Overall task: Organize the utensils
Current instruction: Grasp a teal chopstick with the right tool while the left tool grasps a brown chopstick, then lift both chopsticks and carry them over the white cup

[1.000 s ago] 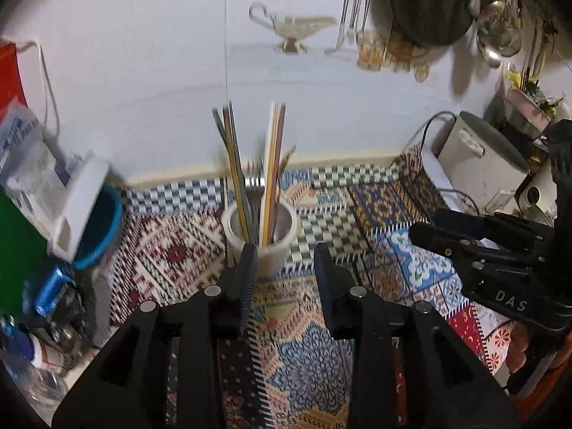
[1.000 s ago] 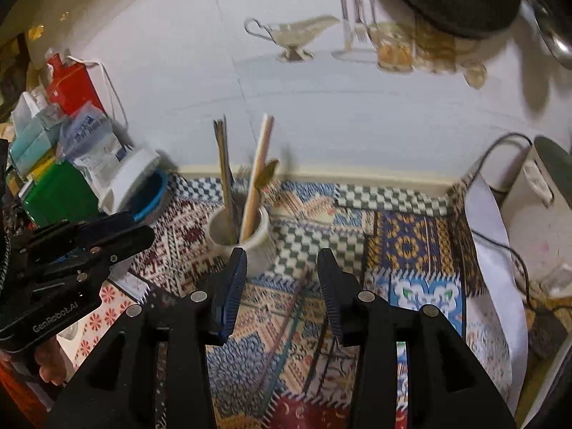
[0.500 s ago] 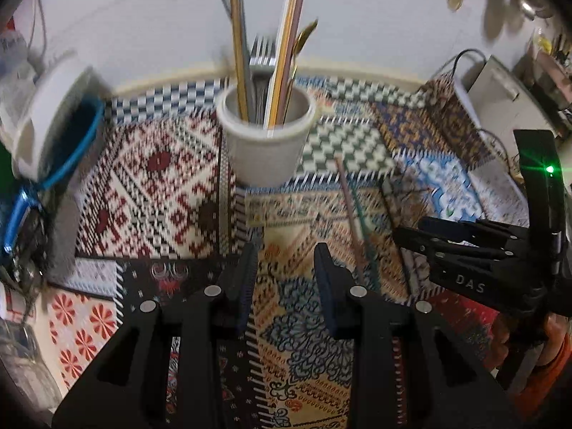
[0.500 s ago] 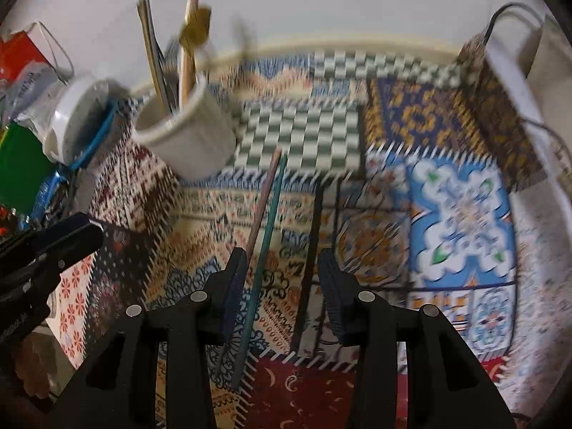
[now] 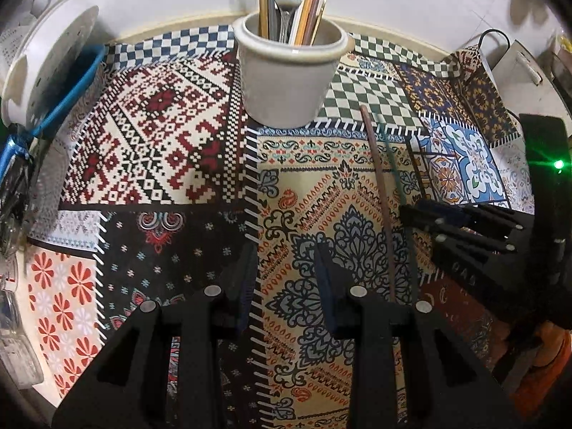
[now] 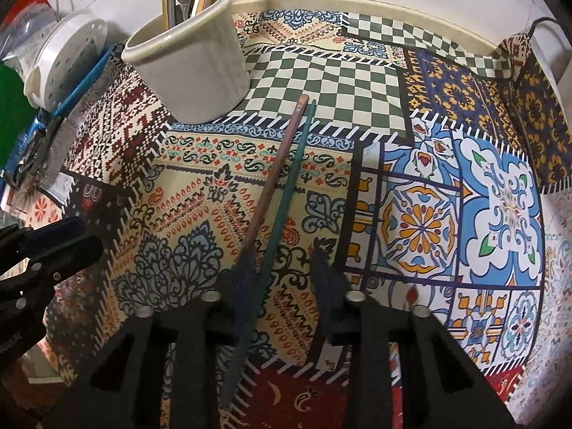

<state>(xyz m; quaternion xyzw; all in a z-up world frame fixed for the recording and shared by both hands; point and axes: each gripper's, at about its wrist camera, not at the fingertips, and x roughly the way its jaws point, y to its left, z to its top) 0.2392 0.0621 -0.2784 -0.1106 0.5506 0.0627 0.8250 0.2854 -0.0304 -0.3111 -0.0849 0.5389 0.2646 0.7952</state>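
A white cup [image 5: 289, 71] holding forks, a spoon and several chopsticks stands at the back of the patterned mat [image 5: 161, 136]. A brown chopstick [image 6: 275, 168] and a green chopstick [image 6: 289, 178] lie side by side on the mat, in front of the cup [image 6: 193, 68]. My right gripper [image 6: 284, 268] hangs low over their near ends with its jaws closing. The green stick runs between the fingers close to the left one, and the pads do not press it. My left gripper [image 5: 286, 268] is open over bare mat, left of the brown chopstick [image 5: 379, 196], with nothing between its fingers.
A white perforated lid on a blue tub [image 5: 46, 46] and clutter crowd the left edge. A white appliance [image 5: 518, 68] with a cable stands at the right. The wall runs right behind the cup. A green box [image 6: 10, 107] sits far left.
Both grippers have sunk toward the mat and tipped downward. The cup has slid to the top of both views. The right gripper now straddles the green chopstick, its jaws slightly narrower.
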